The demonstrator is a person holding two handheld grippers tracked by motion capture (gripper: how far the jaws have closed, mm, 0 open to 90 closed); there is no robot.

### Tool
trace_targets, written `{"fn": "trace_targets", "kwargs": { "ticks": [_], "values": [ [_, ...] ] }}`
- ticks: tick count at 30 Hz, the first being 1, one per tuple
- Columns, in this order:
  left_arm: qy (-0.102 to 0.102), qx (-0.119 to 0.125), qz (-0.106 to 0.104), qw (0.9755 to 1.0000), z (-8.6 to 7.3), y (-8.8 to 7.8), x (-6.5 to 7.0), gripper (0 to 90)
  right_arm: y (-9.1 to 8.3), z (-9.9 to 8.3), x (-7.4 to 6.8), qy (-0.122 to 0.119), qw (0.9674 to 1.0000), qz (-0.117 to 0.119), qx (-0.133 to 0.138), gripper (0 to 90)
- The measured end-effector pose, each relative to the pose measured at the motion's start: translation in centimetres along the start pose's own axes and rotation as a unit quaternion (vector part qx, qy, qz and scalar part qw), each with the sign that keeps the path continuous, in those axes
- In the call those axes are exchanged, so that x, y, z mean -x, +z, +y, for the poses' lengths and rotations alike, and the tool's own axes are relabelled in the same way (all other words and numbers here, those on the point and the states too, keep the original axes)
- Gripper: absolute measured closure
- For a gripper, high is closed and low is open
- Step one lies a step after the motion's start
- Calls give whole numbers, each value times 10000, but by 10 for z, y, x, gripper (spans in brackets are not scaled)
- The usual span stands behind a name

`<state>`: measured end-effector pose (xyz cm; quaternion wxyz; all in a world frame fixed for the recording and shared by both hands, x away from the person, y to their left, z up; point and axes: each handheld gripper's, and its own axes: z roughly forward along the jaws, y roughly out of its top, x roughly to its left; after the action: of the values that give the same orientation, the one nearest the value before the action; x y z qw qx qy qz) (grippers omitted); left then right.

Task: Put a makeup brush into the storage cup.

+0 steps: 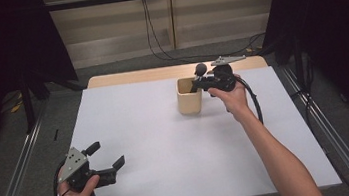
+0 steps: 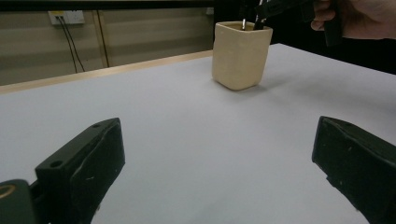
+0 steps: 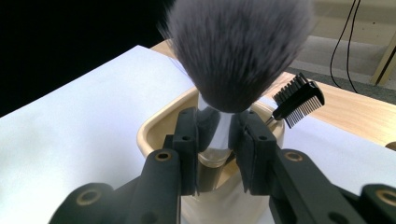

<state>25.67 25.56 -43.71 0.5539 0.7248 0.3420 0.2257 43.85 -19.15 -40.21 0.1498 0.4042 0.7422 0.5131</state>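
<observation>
Right tool [image 3: 214,140] clamping brush [image 3: 236,51], left tool [image 1: 107,159] wide open

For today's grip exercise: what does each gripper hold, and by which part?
The right gripper clamps the makeup brush by its handle, just below the bristles, over the cup. The left gripper holds nothing.

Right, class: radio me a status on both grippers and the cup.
Right gripper shut on brush above cup. Left gripper open, idle near table edge. Small comb in cup.

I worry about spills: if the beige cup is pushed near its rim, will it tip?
Probably it can tip: the cup is taller than wide and looks light. The brush in the right gripper and the comb rise above its rim, adding top weight.
</observation>
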Motion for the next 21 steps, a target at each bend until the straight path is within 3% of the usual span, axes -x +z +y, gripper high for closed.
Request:
{"fn": "trace_targets", "kwargs": {
  "ticks": [13, 21],
  "values": [
    [31, 25, 106, 9999, 0, -1, -1, 31, 1, -5, -2, 54, 10000, -39, 65, 703],
    [18, 32, 181, 9998, 0, -2, -3, 34, -1, -7, -3, 34, 9997, -145, 173, 579]
  ]
}}
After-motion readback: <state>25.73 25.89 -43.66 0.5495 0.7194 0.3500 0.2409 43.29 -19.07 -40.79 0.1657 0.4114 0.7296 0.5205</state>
